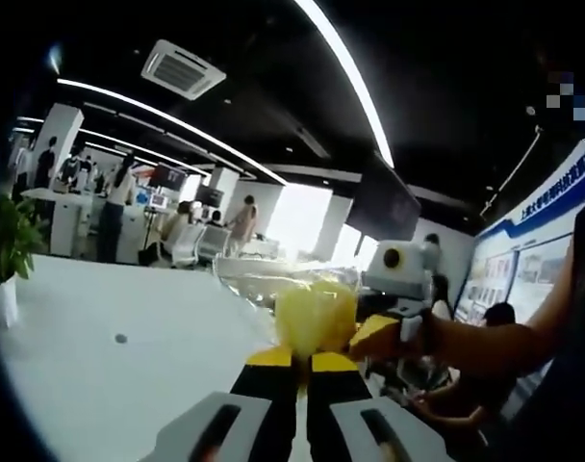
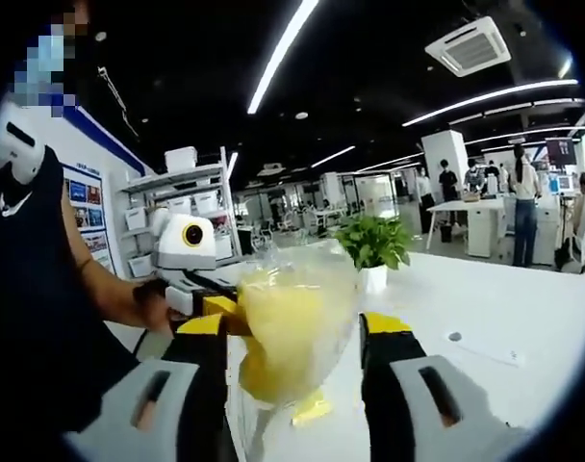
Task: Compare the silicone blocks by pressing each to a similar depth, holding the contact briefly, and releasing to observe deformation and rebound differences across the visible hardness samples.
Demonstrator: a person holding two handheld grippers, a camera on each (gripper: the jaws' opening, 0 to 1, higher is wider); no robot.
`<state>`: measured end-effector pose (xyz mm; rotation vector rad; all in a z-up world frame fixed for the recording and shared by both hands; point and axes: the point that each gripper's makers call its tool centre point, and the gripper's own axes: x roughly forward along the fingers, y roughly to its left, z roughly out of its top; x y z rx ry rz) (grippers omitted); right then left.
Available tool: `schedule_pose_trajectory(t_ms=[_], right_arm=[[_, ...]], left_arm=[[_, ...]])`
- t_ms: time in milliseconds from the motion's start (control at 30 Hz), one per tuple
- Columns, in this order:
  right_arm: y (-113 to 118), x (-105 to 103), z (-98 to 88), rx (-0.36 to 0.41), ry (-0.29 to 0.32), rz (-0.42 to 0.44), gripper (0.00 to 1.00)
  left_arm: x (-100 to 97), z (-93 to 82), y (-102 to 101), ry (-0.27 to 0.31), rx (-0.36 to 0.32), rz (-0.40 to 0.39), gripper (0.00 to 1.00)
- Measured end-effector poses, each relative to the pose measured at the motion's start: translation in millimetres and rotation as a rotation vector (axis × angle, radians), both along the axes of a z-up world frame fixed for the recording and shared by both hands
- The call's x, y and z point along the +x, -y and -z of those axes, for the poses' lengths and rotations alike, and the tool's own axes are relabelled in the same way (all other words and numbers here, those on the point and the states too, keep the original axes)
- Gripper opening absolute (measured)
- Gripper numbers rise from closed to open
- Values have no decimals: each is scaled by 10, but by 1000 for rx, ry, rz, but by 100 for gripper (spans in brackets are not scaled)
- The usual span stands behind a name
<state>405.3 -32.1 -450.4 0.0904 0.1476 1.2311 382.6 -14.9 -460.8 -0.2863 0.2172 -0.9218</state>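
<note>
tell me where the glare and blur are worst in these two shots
Left gripper view: the window behind the yellow bagged item blows out white, and the item itself is soft and smeared; ceiling light strips bend with the fisheye. Right gripper view: the clear bag catches pale sheen and looks blurred up close, while the potted plant and white table stay sharper.

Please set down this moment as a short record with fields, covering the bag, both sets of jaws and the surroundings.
held item: clear plastic bag with yellow contents, lifted above the white table
left gripper: jaws nearly together, pinching the bag's lower edge
right gripper: jaws wide apart, the bag between them; whether they grip cannot be told
table items: potted plant
surroundings: open office with ceiling light strips, people standing at desks in the background
</note>
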Motion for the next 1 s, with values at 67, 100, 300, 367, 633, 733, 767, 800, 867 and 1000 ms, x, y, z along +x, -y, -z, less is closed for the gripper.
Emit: schedule_pose_trajectory(t_ms=[67, 100, 300, 367, 633, 733, 767, 800, 867, 1000], right_arm=[[73, 65, -17, 9, 22, 46, 86], [93, 63, -6, 3, 31, 49, 94], [277, 43, 21, -20, 56, 97, 96], [317, 37, 3, -14, 60, 106, 96], [517, 22, -33, 3, 75, 149, 97], [646, 39, 12, -13, 93, 186, 97], [698, 52, 42, -20, 94, 201, 97], [760, 55, 80, -16, 87, 210, 97], [875, 36, 117, -10, 100, 231, 97], [1075, 2, 217, -9, 112, 274, 97]], left_arm=[[9, 17, 14, -8, 3, 4, 0], [9, 19, 19, -11, 4, 6, 0], [38, 62, 13, -34, 27, 2, 0], [41, 94, 12, -41, 43, 2, 0], [101, 186, -10, -115, 29, -8, 0], [170, 280, -24, -183, 22, -12, 0], [187, 309, -24, -201, 19, -12, 0], [214, 349, -20, -216, 21, -12, 0], [248, 431, -6, -263, 17, -13, 0], [314, 590, 11, -338, 8, -24, 0]])
